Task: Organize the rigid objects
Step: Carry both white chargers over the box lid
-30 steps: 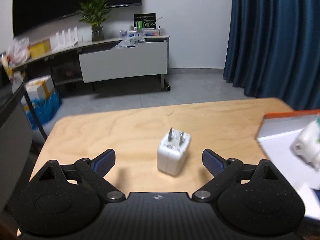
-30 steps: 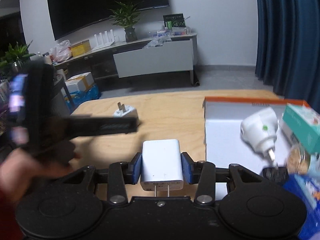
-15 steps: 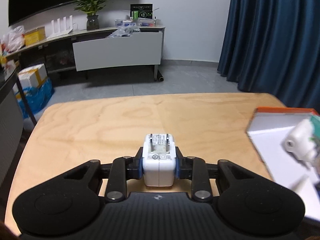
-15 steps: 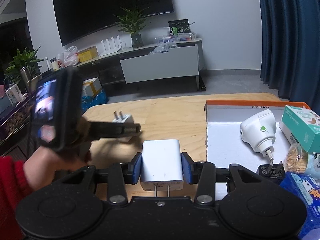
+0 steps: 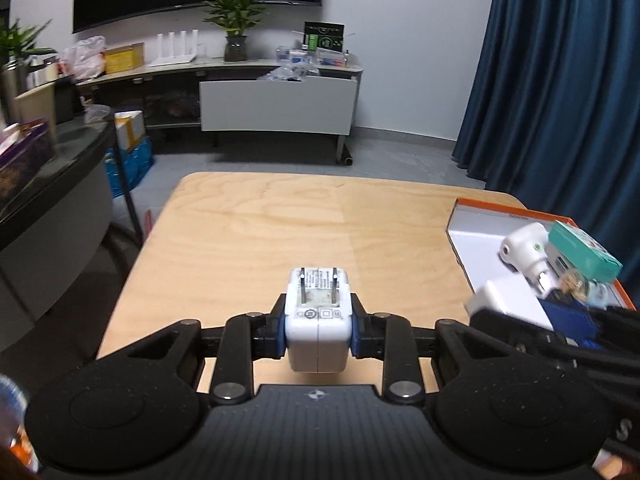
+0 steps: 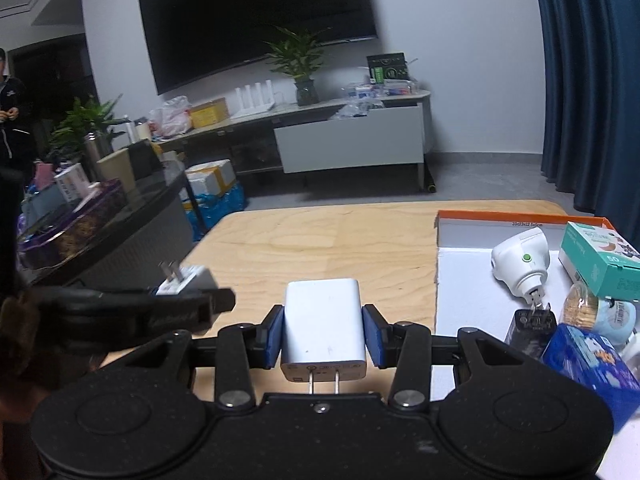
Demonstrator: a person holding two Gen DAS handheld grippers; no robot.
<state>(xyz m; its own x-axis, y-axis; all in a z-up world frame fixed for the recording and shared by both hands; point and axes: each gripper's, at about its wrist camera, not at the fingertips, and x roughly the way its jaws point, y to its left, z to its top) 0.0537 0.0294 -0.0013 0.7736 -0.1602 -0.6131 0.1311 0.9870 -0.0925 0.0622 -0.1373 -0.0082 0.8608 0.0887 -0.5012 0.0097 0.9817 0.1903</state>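
My left gripper (image 5: 319,330) is shut on a small white plug adapter (image 5: 318,312) with its two prongs pointing up, held above the wooden table (image 5: 280,224). It also shows in the right wrist view (image 6: 182,282), at the left. My right gripper (image 6: 323,330) is shut on a larger white charger (image 6: 323,320), prongs pointing back toward the camera, above the table near the box. The orange-rimmed white box (image 6: 460,280) lies at the right and holds a white round plug device (image 6: 520,258), a black adapter (image 6: 534,322) and small packages.
A teal carton (image 6: 600,256) and a blue package (image 6: 588,356) sit in the box. A dark side table (image 6: 100,220) with clutter stands left of the table. A TV console (image 5: 276,96) is across the floor; blue curtains (image 5: 560,80) hang at right.
My left gripper closed on the small white adapter and lifted it off the table. My right gripper kept its hold on the larger charger and both moved up and nearer the box.
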